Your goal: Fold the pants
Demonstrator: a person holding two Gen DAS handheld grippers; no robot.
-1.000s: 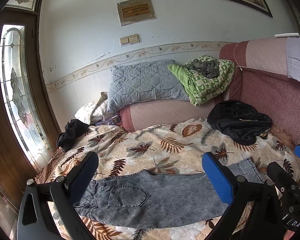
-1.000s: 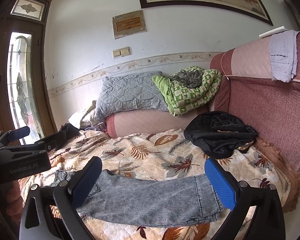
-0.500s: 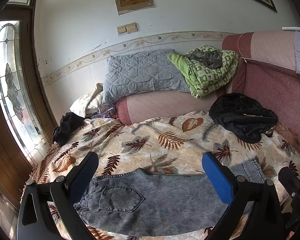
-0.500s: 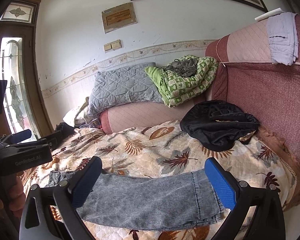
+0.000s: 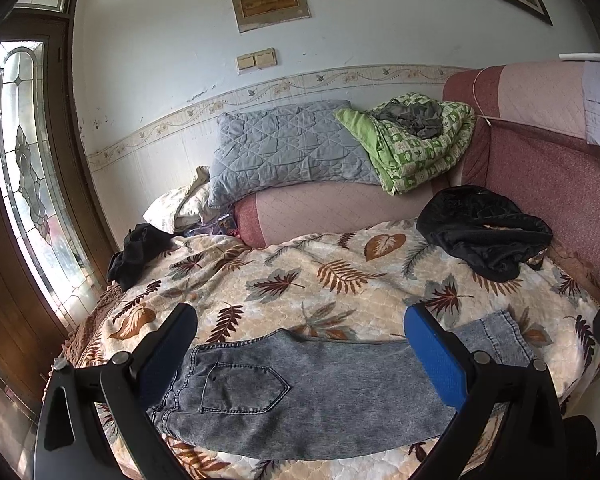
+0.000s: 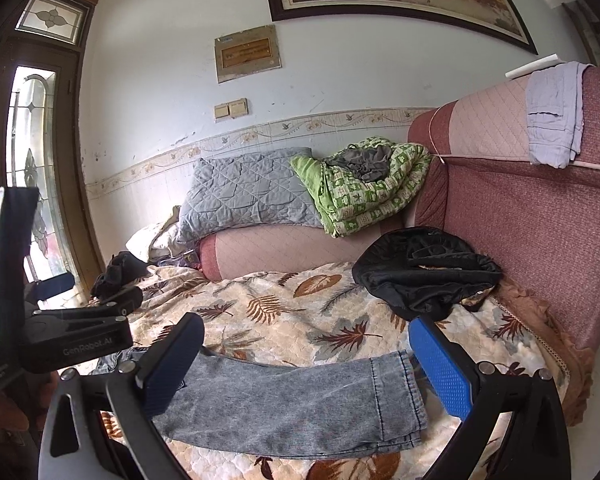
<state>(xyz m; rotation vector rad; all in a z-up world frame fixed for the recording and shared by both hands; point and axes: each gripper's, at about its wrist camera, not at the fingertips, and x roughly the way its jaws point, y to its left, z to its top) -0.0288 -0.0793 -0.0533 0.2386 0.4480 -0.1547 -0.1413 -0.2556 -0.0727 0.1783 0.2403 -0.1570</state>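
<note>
Pants [image 5: 300, 396]: flat along the near edge of the bed [image 5: 340, 280], waistband at the left end, hems [image 6: 404, 396] at the right.
Dark garment [image 5: 484, 232]: far right corner of the bed, against the sofa back [image 6: 540, 224].
Small dark bundle [image 5: 136, 248]: far left corner.
Bolster [image 5: 332, 208]: along the far edge; pillow [image 5: 288, 152] on it, folded quilt [image 5: 412, 140] to the pillow's right.
Cloth [image 6: 552, 112]: draped over the top of the sofa back.
</note>
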